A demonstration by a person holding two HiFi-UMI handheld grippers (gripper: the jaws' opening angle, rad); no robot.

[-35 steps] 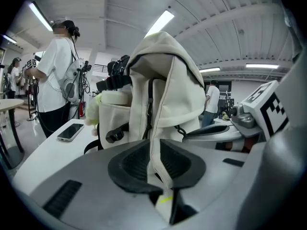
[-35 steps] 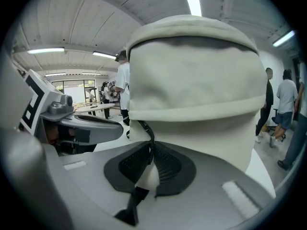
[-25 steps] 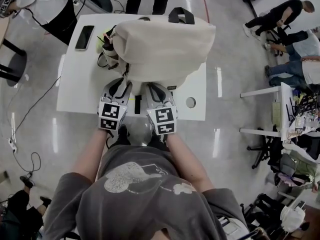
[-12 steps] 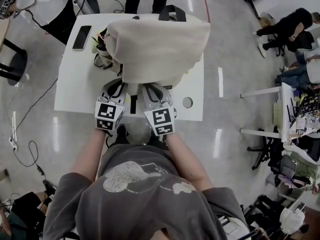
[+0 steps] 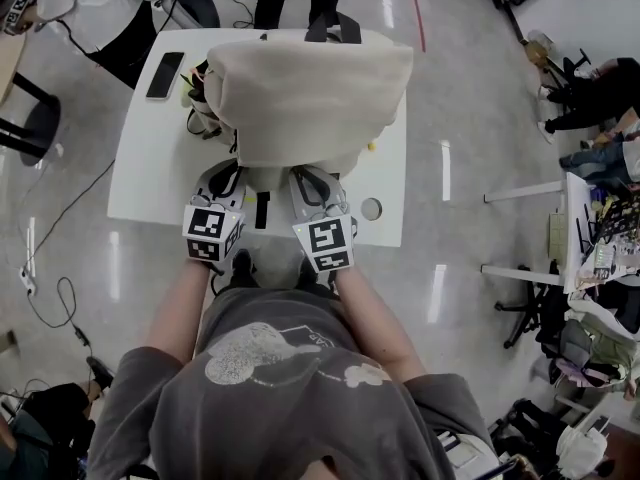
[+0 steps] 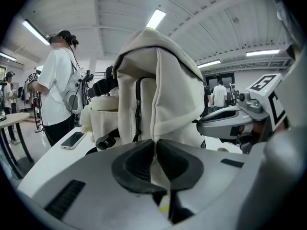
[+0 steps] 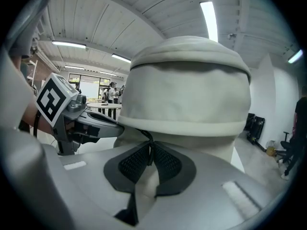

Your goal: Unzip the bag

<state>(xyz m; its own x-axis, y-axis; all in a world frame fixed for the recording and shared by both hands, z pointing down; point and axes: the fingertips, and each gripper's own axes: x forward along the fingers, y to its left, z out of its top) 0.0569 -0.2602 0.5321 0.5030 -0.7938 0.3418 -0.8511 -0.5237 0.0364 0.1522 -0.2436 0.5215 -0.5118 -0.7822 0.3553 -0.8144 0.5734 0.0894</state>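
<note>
The bag point(image 5: 310, 98) is stood on the table point(image 5: 150, 168), touching both grippers, which are set side by side at its near bottom edge. A fold of cream cloth point(image 6: 158, 128) is pinched by the left gripper point(image 6: 154, 150) (its jaws have just been closing on it), and a dark pull point(image 7: 145, 138) is gripped by the right gripper point(image 7: 150, 153). The pull would likely be drawn up and away along the bag, where open room is left.
</note>
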